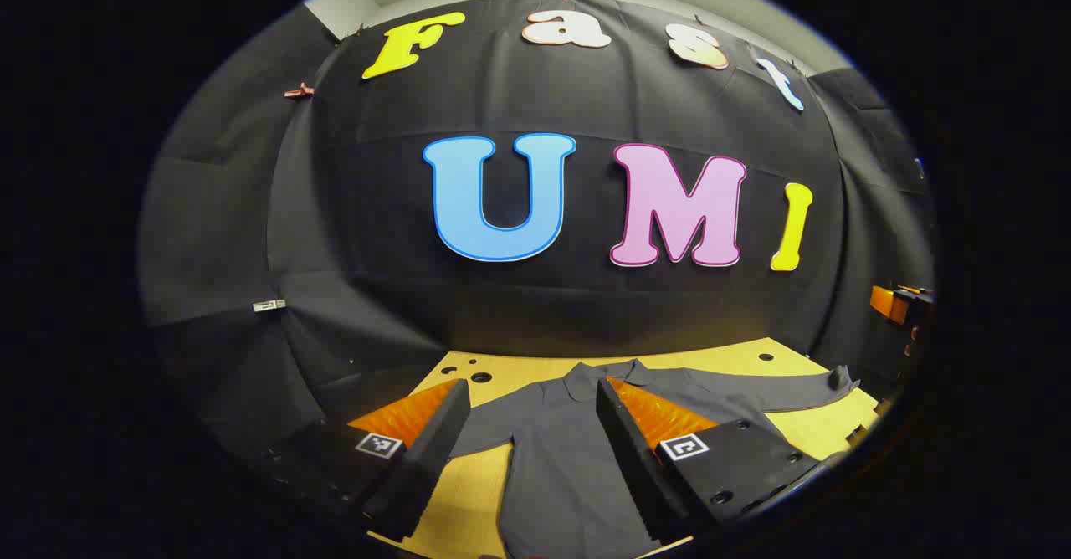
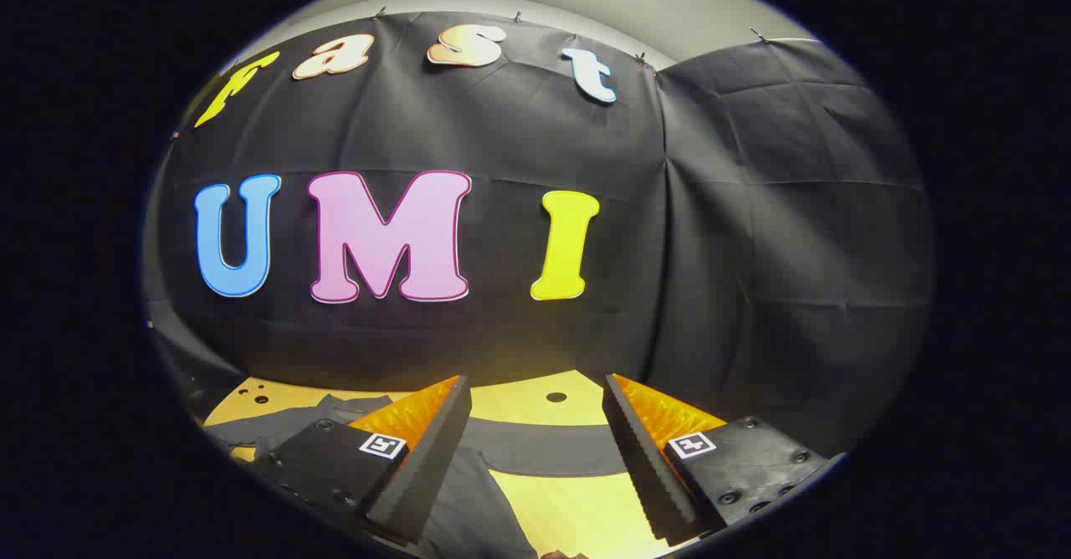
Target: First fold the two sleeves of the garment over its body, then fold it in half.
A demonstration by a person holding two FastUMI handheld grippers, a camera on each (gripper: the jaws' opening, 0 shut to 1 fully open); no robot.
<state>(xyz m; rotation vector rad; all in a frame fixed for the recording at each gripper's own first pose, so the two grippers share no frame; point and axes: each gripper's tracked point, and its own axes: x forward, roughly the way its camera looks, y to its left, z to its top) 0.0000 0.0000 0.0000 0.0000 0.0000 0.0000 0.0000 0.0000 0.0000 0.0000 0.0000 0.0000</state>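
A dark grey long-sleeved shirt (image 1: 548,450) lies flat on the yellow wooden table (image 1: 468,500), collar toward the wall, one sleeve (image 1: 778,392) stretched out to the right. My left gripper (image 1: 527,458) hovers open above the shirt's body, nothing between its fingers. In the right gripper view the same shirt (image 2: 468,500) lies low on the table (image 2: 577,517), its sleeve (image 2: 548,450) running across between the fingers. My right gripper (image 2: 535,467) hangs open over that sleeve, holding nothing.
The black cloth wall (image 1: 586,308) rises right behind the table's far edge. Small round holes (image 1: 480,377) dot the tabletop near the wall. An orange and black object (image 1: 899,308) juts in at the far right of the left gripper view.
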